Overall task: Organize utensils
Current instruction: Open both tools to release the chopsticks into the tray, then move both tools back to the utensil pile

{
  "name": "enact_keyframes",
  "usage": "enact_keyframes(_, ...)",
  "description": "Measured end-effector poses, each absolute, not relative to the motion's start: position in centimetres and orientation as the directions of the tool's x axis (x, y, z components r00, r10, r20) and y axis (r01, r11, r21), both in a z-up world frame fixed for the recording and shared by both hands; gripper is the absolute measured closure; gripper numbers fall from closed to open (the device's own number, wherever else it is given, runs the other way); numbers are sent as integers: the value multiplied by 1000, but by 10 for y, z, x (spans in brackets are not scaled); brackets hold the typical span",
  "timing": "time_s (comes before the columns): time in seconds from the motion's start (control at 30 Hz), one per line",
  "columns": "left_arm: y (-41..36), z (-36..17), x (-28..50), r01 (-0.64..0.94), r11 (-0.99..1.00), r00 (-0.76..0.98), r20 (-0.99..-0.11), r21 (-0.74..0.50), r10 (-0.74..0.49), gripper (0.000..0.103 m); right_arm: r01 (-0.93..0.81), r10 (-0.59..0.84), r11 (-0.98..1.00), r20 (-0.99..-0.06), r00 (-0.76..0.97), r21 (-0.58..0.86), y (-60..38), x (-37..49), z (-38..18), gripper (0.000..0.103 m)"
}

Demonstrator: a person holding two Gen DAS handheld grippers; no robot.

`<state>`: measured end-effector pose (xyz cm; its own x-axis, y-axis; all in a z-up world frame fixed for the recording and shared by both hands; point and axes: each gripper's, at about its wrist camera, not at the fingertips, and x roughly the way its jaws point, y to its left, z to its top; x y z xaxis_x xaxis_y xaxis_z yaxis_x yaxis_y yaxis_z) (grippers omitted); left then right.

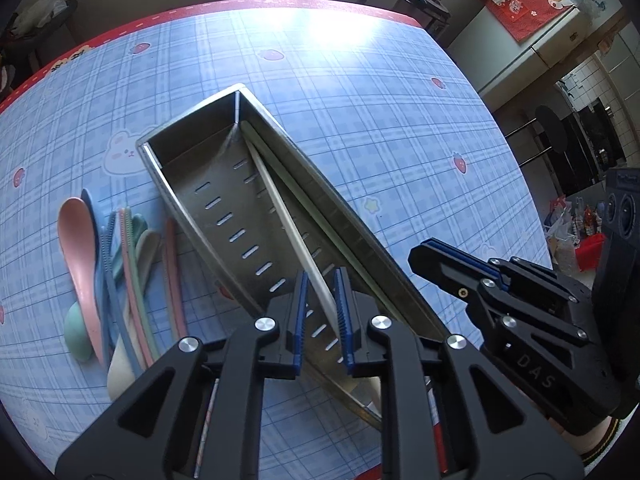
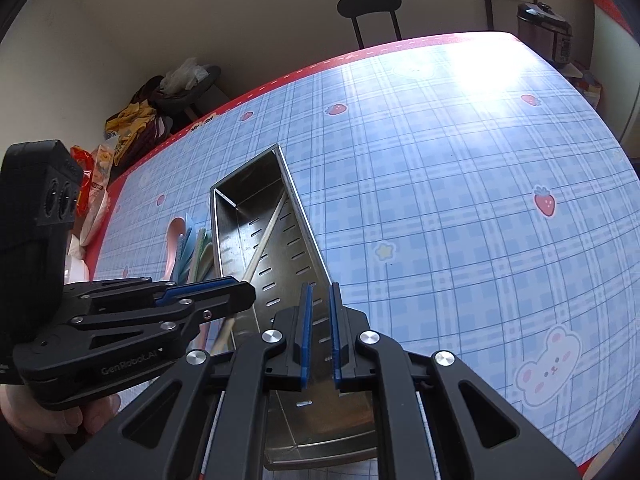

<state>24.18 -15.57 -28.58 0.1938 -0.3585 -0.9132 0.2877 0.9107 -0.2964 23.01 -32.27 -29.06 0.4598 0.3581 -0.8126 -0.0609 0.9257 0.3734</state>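
At the far left of the left wrist view, a pile of pastel utensils (image 1: 120,272) lies on the table (image 1: 360,100), just beside the long left wall of the metal tray (image 1: 184,172). The pile has a pink spoon (image 1: 78,240) on its outer side, and thin chopsticks and other spoons lie over each other. The wall of the tray stands between this pile and the slotted floor.

Inside the tray lies 1 cream chopstick (image 1: 280,208). It runs slanted from the far corner toward the camera. Its near part passes between the 2 blue pads of the left claw (image 1: 322,280), closer to the right pad. The pads stand apart and there is free space on the left side of the stick, so they do not squeeze it. In the right wrist view this left claw (image 2: 246,290) reaches in from the left, a hand (image 2: 60,420) holds its body, and the stick comes out under its tips, over the left wall of the tray.

Further right, the right claw (image 2: 320,288) hangs over the near part of the tray. Its pads are almost together with only a thin slit, and nothing is between them. In the left wrist view it (image 1: 424,252) is just beside the tray's right wall.

Behind the table stand a chair (image 2: 370,4) and a cooker (image 2: 544,28).
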Motion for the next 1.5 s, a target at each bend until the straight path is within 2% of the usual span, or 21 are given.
enact_keyframes(0.07,-162,-288,243,303,902,188,-909,-306,-372,82,-48,344,930,-815,466,365,-330,226,-288,94)
enact_keyframes(0.17,-160,-281,243,304,896,224,-890,-324,-397,54,-31,329,933,-816,476,358,-335,219,-282,88)
enact_keyframes(0.27,-148,-269,242,302,899,267,-876,-319,-401,49,-35,325,935,-816,478,352,-334,213,-277,84)
enact_keyframes(0.33,-134,-258,239,305,894,303,-856,-329,-419,36,-56,340,932,-811,475,358,-327,211,-274,80)
enact_keyframes(0.37,-126,-253,237,304,893,320,-848,-332,-424,21,-71,349,930,-810,471,360,-322,210,-273,75)
enact_keyframes(0.4,-115,-248,235,299,894,341,-838,-333,-426,11,-89,361,927,-808,465,363,-317,209,-272,65)
enact_keyframes(0.5,-84,-234,225,279,912,406,-824,-301,-396,6,-141,367,929,-809,460,341,-298,205,-268,45)
enact_keyframes(0.57,-60,-226,215,262,926,444,-817,-273,-367,6,-176,364,932,-812,457,318,-284,202,-265,37)
enact_keyframes(0.73,-4,-217,185,238,945,519,-793,-225,-320,6,-264,401,912,-813,423,312,-251,199,-263,33)
enact_keyframes(1.0,63,-237,145,176,973,546,-808,-150,-223,6,-346,394,898,-847,357,272,-198,194,-272,6)
enact_keyframes(1.13,83,-254,134,158,971,534,-812,-181,-238,6,-367,357,902,-869,344,226,-174,192,-280,6)
enact_keyframes(1.5,87,-287,125,276,945,491,-820,-174,-294,5,-380,246,920,-897,367,97,-142,184,-294,6)
